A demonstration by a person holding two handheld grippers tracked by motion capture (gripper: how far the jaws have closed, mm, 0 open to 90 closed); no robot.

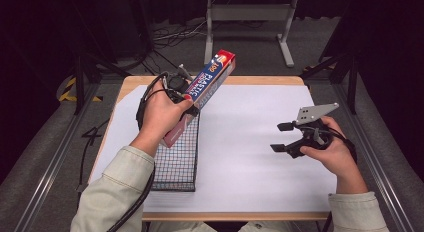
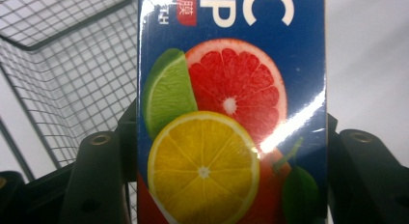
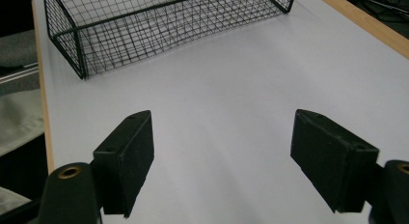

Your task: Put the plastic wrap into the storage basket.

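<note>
I hold one pair of tongs in each hand, two in all. My left tongs [image 1: 187, 94] are clamped on the one box of plastic wrap [image 1: 202, 94], a long blue and red carton that I hold up off the surface, tilted, its far end raised and its near end over the far part of the wire basket [image 1: 176, 164]. In the left gripper view the box [image 2: 231, 113] stands between my two black jaws, which press on its sides; its face shows four fruits: a lime wedge, a grapefruit half, a lemon slice and an orange.

There is one basket, black wire mesh, on the white sheet [image 1: 260, 142] at the left of the surface.

My right tongs [image 1: 282, 137] are spread wide with nothing between them, held above the bare sheet well to the right of the basket. In the right gripper view the basket [image 3: 159, 26] lies beyond them.
</note>
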